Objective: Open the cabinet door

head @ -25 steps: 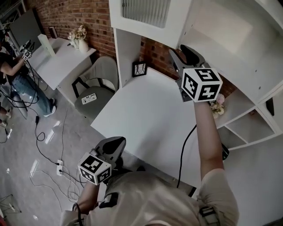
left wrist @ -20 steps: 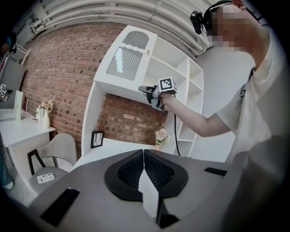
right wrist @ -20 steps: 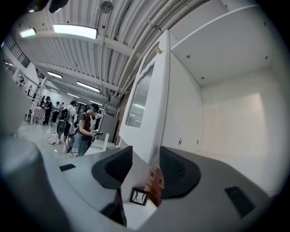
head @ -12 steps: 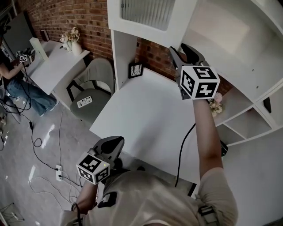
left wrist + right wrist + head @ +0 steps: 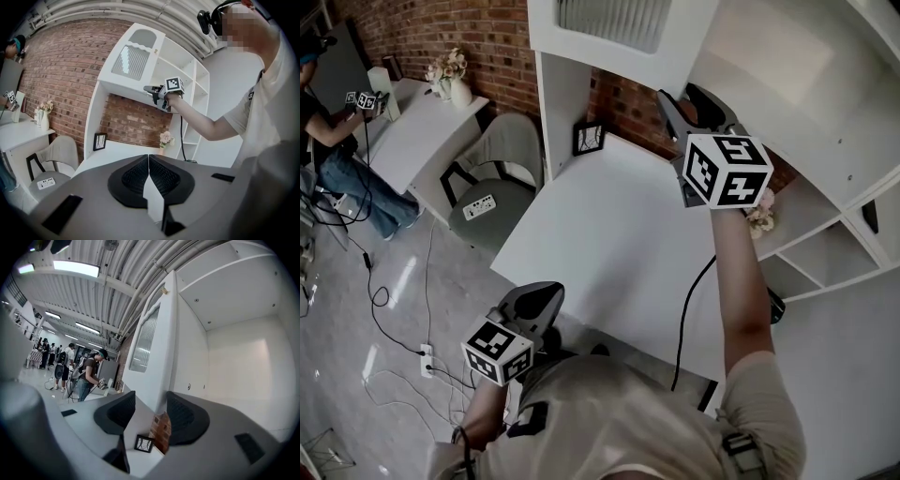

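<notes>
Cabinet door (image 5: 157, 357) edge sits between right gripper (image 5: 151, 406) jaws, just opening.

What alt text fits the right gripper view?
The right gripper has just been opening its jaws; they stand apart with the free edge of the open white cabinet door in the gap, neither pad pressing it. The white cabinet interior fills the right; a small picture frame on the desk shows below, and people stand far left.
</notes>
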Available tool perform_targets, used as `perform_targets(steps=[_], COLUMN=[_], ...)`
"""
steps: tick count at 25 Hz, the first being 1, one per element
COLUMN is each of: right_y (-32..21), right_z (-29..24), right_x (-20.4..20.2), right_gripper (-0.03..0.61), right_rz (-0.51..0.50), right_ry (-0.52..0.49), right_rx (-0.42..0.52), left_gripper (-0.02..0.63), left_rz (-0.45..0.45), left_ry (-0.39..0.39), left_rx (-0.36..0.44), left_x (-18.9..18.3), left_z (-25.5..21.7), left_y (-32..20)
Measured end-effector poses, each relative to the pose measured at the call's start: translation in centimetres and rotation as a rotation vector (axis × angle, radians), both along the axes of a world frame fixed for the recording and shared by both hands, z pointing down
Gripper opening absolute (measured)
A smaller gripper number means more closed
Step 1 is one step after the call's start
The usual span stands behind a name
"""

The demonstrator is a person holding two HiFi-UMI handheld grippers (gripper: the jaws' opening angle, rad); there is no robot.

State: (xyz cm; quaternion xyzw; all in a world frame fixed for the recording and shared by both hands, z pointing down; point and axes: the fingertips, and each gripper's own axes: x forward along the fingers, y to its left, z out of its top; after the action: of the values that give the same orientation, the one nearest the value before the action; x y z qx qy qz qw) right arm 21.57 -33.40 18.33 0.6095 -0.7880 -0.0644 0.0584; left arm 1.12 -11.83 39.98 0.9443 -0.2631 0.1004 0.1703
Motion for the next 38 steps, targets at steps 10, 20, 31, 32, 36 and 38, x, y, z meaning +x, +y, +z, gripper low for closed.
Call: perform_targets(steps=[10,20,31,32,36,38], right_y=[1.7,3.8,4.6,4.5,4.4,4.4], right_z=[-0.3,-0.7,-1.1,-1.1,-1.2,-1.2], right_x=[-1.4,-2.2,-3.2,-3.4,-3.8,-3.7], right_gripper=[0.210,0.187,0.193,0.195,0.195,0.195], right_rz=[-0.110,-0.315,-0.460,-0.448,-0.447,-0.444], right_ry=[-0.058,-0.236,-0.267,-0.231,-0.226,-0.232], right_rx=[0.005,0.030,0.014,0.016,0.017,0.028], left_gripper=[0.017,0.017,0.017,0.017,0.017,0.017], left_rz=[0.029,0.046,0.075,0.079,0.087,0.084], left_ry=[0.005,-0.002,-0.013,-0.013,-0.009,-0.012], left_rx=[0.003,0.005,0.012,0.012,0.018,0.020], left_x=[0.6,0.7,1.4,1.5,1.9,1.8], left_z=[-0.2,0.1,-0.2,-0.2,-0.4,-0.4], left_y=[0.6,0.5,0.1,0.0,0.0,-0.1])
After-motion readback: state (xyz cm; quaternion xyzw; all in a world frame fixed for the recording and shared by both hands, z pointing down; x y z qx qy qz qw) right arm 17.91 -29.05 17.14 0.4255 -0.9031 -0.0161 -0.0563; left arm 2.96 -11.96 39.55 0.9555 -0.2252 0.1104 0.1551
